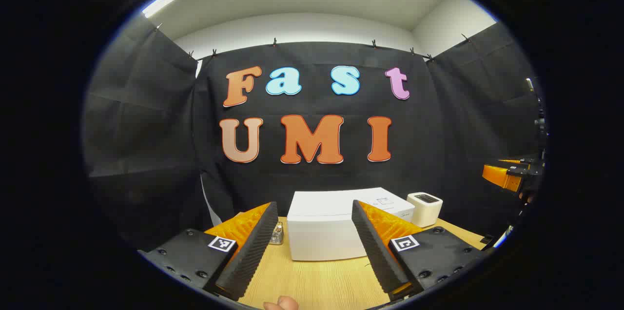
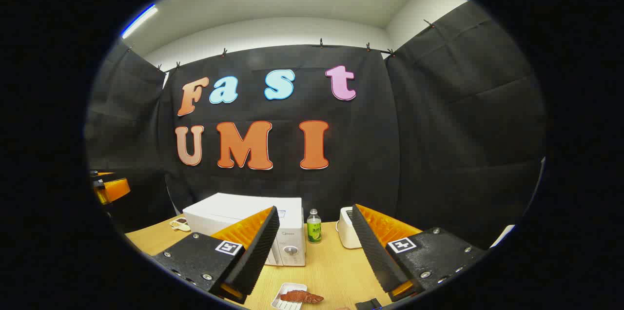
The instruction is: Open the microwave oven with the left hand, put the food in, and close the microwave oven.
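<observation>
Both tongs hang well back from the desk point(image 2: 336, 271), each spread wide and gripping nothing, which suits a start: the left tongs point(image 1: 314, 246) face the microwave point(image 1: 321, 227) squarely, as they must to reach its door, and the right tongs point(image 2: 314, 251) hover above the food point(image 2: 301, 296), ready to drop onto it. The microwave sits toward the back edge of the desk, door shut as far as I can see, its control knobs on the right of its front in the right gripper view. The food, a reddish-brown piece, lies in a small white tray point(image 2: 287, 300) near the front edge, in front of the microwave's right side. I judge nothing of the task is done yet; the door comes first. A green bottle point(image 2: 314, 226) stands just right of the microwave, with a white toaster point(image 2: 347, 233) beyond it, both near the back edge. A small glass jar point(image 1: 277, 233) sits left of the microwave. The desk is pale wood grain, the booth is hung with black cloth, and strip lights run across a white ceiling.
</observation>
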`<state>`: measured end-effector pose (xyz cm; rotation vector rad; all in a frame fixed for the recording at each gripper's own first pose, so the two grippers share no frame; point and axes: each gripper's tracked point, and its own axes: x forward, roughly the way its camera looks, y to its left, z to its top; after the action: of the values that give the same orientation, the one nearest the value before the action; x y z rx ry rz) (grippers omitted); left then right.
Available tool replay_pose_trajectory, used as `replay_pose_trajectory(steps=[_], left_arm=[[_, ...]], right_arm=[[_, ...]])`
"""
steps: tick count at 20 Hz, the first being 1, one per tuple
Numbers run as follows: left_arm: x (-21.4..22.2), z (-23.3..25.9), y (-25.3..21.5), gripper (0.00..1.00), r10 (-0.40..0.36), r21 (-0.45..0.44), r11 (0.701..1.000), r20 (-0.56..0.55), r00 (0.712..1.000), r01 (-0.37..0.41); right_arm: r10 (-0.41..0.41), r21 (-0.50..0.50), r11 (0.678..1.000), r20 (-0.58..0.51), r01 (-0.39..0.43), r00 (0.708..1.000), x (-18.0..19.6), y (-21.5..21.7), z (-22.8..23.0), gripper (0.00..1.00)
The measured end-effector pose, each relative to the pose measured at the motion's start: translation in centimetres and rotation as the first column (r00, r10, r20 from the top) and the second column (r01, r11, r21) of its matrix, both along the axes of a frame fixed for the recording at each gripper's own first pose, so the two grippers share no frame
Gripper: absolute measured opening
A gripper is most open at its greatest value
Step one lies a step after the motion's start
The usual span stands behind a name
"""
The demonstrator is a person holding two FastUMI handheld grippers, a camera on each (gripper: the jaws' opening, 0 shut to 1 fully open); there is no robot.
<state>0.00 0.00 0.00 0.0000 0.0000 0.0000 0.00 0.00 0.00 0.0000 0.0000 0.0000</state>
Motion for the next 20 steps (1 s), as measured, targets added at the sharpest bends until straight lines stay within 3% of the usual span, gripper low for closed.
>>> replay_pose_trajectory(steps=[20], left_arm=[[-0.2,-0.14,0.23,1.0,0.008,0.016,1.0,-0.013,1.0,-0.008]], right_arm=[[-0.002,0.008,1.0,-0.005,0.002,1.0,0.09,-0.56,-0.51,0.93]])
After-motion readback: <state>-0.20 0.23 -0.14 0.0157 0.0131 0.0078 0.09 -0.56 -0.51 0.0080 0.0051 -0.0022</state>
